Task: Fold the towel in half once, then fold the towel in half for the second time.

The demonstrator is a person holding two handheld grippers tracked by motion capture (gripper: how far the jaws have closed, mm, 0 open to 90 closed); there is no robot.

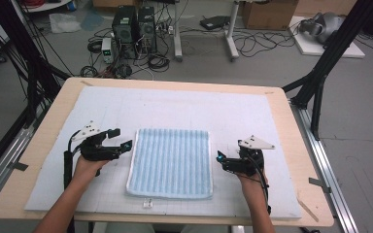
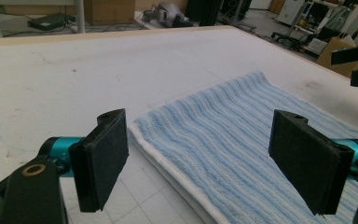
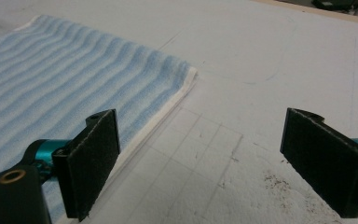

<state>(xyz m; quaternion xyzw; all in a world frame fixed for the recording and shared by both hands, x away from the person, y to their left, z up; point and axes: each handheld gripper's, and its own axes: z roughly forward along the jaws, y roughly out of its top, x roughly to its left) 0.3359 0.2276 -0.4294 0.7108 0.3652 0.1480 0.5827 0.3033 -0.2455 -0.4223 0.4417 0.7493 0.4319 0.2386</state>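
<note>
The left gripper (image 1: pixel 119 138) sits at about 9 o'clock from the blue striped towel (image 1: pixel 171 161), jaws spread wide and holding nothing. In the left gripper view its pads (image 2: pixel 103 154) straddle the towel's near corner, one over bare mat, the other over the cloth; whether either touches cannot be told.

The right gripper (image 1: pixel 222 161) rests at about 3 o'clock from the towel, jaws likewise wide apart and empty. In the right gripper view one pad (image 3: pixel 95 161) hangs above the towel's white edge and the other over the gridded mat.

The towel lies flat at the middle of the white mat (image 1: pixel 252 111). Open mat runs toward 12 o'clock and out to both sides; a narrower strip lies at 6 o'clock, where a small clear piece (image 1: pixel 147 203) sits just beside the towel's near edge. The wooden table (image 1: pixel 305 160) borders the mat all round.
</note>
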